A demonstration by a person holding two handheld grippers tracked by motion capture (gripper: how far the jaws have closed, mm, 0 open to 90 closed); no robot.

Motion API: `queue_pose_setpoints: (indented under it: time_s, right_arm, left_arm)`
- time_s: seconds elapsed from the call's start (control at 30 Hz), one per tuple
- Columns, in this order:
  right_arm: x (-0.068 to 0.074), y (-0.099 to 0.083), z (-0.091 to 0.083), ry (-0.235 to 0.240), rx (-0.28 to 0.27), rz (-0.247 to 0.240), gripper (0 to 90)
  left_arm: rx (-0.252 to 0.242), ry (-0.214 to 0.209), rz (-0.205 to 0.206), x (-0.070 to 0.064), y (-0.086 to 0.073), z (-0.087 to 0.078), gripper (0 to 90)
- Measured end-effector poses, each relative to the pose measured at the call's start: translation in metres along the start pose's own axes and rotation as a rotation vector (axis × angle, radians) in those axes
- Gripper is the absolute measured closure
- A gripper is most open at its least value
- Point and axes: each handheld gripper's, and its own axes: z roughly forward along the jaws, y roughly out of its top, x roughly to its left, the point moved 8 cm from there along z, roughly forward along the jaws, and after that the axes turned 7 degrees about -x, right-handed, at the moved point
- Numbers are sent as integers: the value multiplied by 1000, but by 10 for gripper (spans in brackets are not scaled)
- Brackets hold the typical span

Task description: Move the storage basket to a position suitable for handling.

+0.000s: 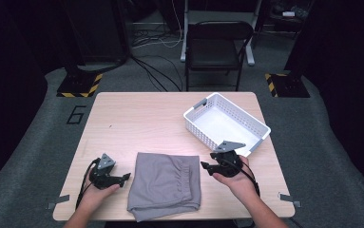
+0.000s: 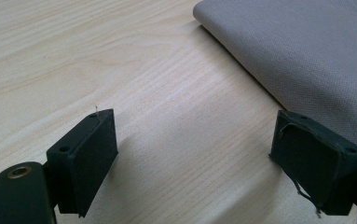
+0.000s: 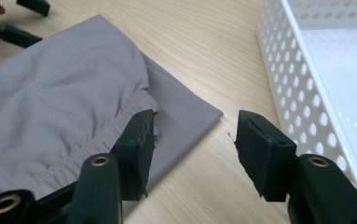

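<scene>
With both tools wide beside the folded shorts (image 1: 165,185), my right tool (image 3: 195,135) could snag just one layer and unfold them.

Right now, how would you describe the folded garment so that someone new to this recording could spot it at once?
On the light wooden table, look at the near edge, between the left gripper and the right gripper, both open. The folded grey garment lies flat there, with a gathered elastic band across it. It is the one soft, grey thing; its neighbour, the white perforated basket, is rigid and stands at the far right.
</scene>
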Motion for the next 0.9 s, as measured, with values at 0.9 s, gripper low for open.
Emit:
queue_pose_setpoints:
  time_s: [0.9]
  right_arm:
    - [-45, 8, -38, -114, -33, 81, 429]
  left_arm:
    - [0, 1, 2, 0, 0, 0, 142]
